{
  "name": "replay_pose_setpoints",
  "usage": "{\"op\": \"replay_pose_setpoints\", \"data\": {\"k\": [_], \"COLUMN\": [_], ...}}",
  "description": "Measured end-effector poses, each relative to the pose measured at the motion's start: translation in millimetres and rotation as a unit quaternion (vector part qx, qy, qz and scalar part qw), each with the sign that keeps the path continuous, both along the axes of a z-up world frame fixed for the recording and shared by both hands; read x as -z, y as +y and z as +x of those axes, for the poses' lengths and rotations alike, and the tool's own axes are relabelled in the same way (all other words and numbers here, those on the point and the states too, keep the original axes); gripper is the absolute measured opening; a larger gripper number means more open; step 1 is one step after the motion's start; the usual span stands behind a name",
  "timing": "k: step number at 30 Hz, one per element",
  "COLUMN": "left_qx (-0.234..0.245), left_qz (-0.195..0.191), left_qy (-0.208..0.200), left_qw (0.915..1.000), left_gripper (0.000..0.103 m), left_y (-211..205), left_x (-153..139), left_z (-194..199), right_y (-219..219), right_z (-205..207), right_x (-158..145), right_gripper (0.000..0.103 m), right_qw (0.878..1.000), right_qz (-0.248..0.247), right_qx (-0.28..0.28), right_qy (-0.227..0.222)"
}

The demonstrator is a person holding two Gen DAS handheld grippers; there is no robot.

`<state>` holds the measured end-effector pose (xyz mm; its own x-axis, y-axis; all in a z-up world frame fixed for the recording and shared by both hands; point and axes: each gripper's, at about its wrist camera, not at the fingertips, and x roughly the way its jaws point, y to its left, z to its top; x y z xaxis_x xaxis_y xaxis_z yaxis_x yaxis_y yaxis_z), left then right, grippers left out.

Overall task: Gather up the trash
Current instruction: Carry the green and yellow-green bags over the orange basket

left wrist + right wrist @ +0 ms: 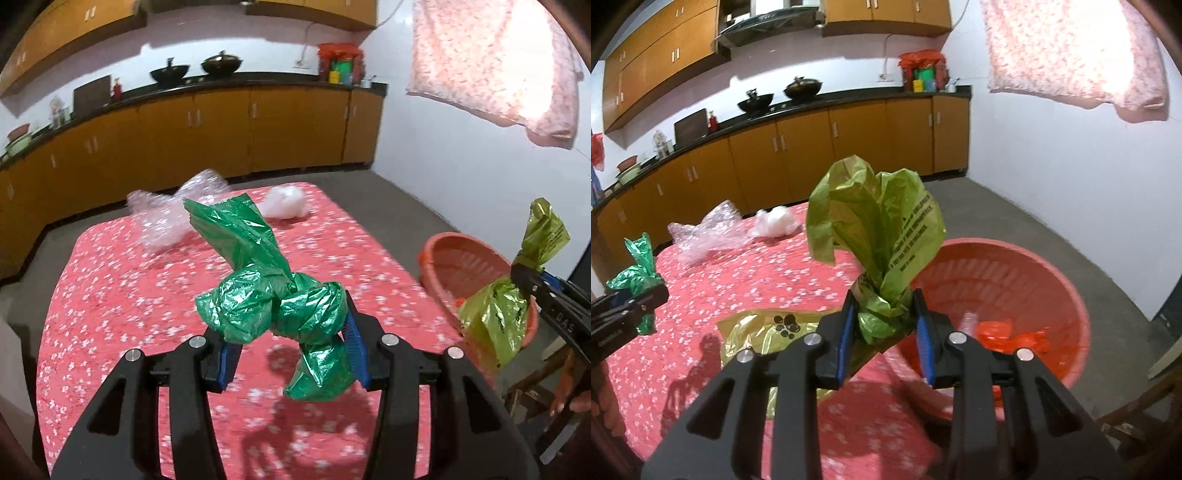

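Note:
My left gripper point(288, 332) is shut on a knotted dark green plastic bag point(258, 291), held above the red flowered tablecloth point(129, 295). My right gripper point(884, 317) is shut on the knot of an olive green plastic bag point(879, 229), which hangs just left of the red plastic basket point(1052, 280). In the left wrist view the right gripper point(524, 273) with the olive bag point(495, 317) shows at the right, in front of the basket point(454, 266). In the right wrist view the left gripper point(631, 306) with the dark green bag point(637, 273) appears at the left edge.
Crumpled clear plastic wrap point(173, 218) and a white plastic wad point(284, 203) lie at the table's far end. Orange scraps point(1012, 336) sit inside the basket. Yellow cabinets point(221, 129) line the back wall. A pink cloth point(498, 62) hangs at the upper right. A wooden chair point(1137, 417) stands beside the basket.

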<state>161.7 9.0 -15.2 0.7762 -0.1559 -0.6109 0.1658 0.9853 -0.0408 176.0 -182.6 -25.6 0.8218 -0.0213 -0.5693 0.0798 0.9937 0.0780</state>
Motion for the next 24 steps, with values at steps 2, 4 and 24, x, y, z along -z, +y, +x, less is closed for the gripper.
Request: {"op": "replay_pose_setpoints", "data": {"k": [2, 4, 24], "left_qx": [0.011, 0.022, 0.112], "left_qz": [0.001, 0.001, -0.004], "left_qy": [-0.004, -0.007, -0.015], "left_qw": [0.9999, 0.9997, 0.9935], "left_gripper": [0.049, 0.049, 0.049], "left_y": [-10, -20, -115], "left_x": [-2, -4, -10], "left_z": [-4, -6, -10], "right_y": [-9, -18, -89], "right_z": [-5, -10, -37], "right_x": [-2, -3, 7], "right_gripper": [0.03, 0.03, 0.03], "right_qw": [1.0, 1.0, 0.996], "right_qz": [-0.003, -0.006, -0.023], "right_qx": [0.008, 0.016, 0.086], "right_qy": [-0.002, -0.003, 0.007]}}
